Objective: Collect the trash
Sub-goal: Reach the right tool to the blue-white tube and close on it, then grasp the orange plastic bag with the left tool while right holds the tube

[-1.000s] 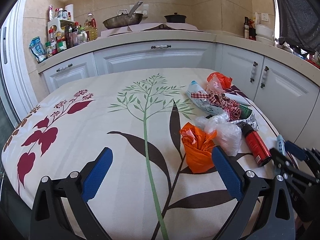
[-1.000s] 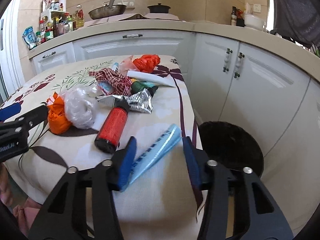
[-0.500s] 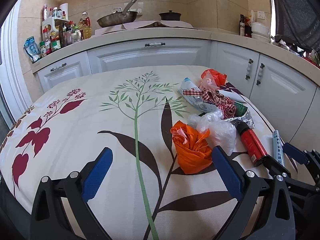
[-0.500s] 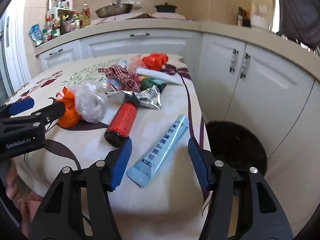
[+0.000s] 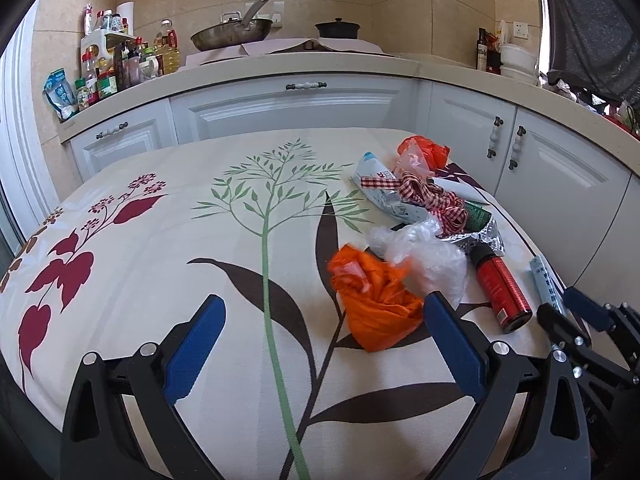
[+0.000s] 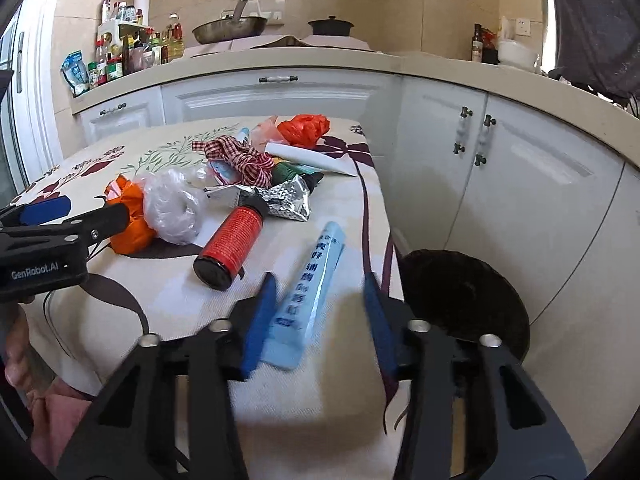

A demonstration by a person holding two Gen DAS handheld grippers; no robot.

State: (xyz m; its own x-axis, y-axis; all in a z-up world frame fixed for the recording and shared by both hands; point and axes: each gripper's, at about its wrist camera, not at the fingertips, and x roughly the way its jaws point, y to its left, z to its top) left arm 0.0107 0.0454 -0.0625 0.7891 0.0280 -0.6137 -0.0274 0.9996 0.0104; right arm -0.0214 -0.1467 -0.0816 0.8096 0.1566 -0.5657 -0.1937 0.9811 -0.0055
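Note:
A light blue tube [image 6: 310, 280] lies on the tablecloth near the table's right edge, between the fingers of my right gripper [image 6: 320, 282]. Its jaws are closing, blurred with motion, and a gap still shows on the tube's right side. My left gripper [image 5: 324, 316] stands wide open over the cloth, with an orange plastic bag [image 5: 376, 312] just inside its right finger. Beyond lie a clear plastic bag [image 5: 428, 256], a red can [image 6: 234, 242] on its side, a silver foil wrapper [image 6: 286, 198], a checked ribbon [image 6: 240, 160] and a red-orange bag [image 6: 306, 128].
A black round bin [image 6: 460, 292] stands on the floor just right of the table [image 5: 160, 240], before white cabinets [image 6: 520, 184]. The counter behind carries bottles [image 5: 116, 68], a pan [image 5: 232, 36] and a pot. A hand [image 6: 18, 360] holds the left gripper [image 6: 60, 216].
The right jaws widened around the blue tube, which settled flat on the cloth, and have now narrowed toward it. The left gripper has kept still and open.

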